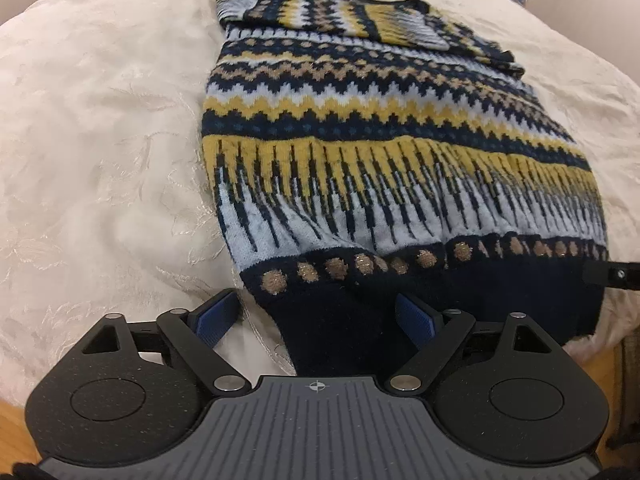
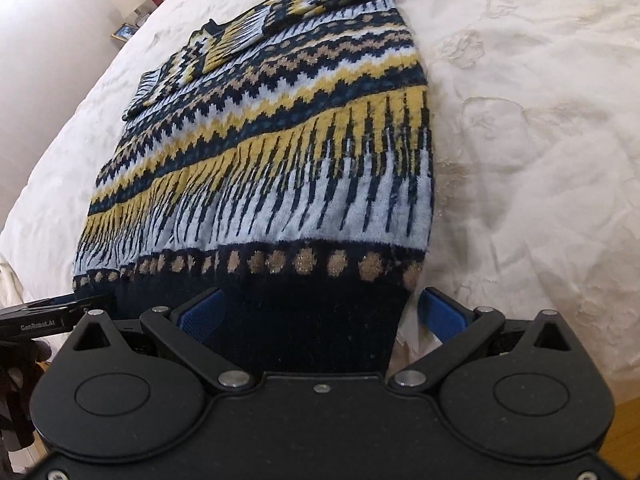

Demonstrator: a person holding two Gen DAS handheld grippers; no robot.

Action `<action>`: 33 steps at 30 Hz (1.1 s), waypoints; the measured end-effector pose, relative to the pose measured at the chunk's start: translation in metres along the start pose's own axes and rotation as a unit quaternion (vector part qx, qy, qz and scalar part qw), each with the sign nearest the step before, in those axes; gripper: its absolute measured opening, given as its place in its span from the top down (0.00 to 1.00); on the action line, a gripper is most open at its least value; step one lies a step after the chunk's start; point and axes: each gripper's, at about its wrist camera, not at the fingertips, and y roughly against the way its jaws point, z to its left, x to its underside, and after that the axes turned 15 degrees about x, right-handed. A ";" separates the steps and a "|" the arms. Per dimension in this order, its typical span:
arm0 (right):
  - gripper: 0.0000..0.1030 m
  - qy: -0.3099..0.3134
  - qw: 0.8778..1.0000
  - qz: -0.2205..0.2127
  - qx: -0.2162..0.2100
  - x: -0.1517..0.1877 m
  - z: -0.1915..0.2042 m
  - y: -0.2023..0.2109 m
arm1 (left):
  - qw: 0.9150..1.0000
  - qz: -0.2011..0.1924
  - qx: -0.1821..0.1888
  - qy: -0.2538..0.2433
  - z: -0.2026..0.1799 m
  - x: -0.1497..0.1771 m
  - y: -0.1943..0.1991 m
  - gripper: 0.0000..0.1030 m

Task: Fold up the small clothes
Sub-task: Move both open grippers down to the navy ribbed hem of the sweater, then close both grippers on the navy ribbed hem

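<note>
A patterned knit sweater [image 1: 360, 132] in navy, yellow, light blue and tan lies flat on the cream bedspread [image 1: 100, 120], its sleeves folded across the chest at the far end. It also shows in the right wrist view [image 2: 280, 152]. My left gripper [image 1: 316, 316] is open, its blue pads either side of the near left corner of the navy hem [image 1: 340, 320]. My right gripper [image 2: 320, 312] is open around the near right corner of the hem [image 2: 312, 320]. Neither gripper is closed on the cloth.
The bedspread [image 2: 520, 120] stretches wide on both sides of the sweater. A bedside surface with a framed picture [image 2: 124, 32] and small items stands at the far left. Wooden floor [image 2: 624, 420] shows below the bed's near edge. Each gripper's tip shows in the other's view [image 1: 612, 274].
</note>
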 end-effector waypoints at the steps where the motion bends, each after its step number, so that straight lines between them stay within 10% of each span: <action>1: 0.00 -0.001 1.000 -0.002 -0.002 -0.001 0.001 0.000 | 1.000 -0.004 0.006 -0.001 0.000 0.001 0.002 0.30; 4: 0.01 -0.003 1.000 0.000 -0.016 -0.002 0.002 0.003 | 1.000 -0.014 0.018 0.010 0.001 0.001 0.010 0.59; 11: 0.82 -0.034 0.998 0.019 -0.045 -0.010 -0.006 0.014 | 0.998 -0.031 0.046 0.039 -0.002 -0.004 0.029 0.91; 33: 0.84 -0.057 0.982 -0.068 -0.168 -0.126 -0.025 0.071 | 0.974 -0.190 0.048 0.110 -0.016 -0.108 0.086 0.94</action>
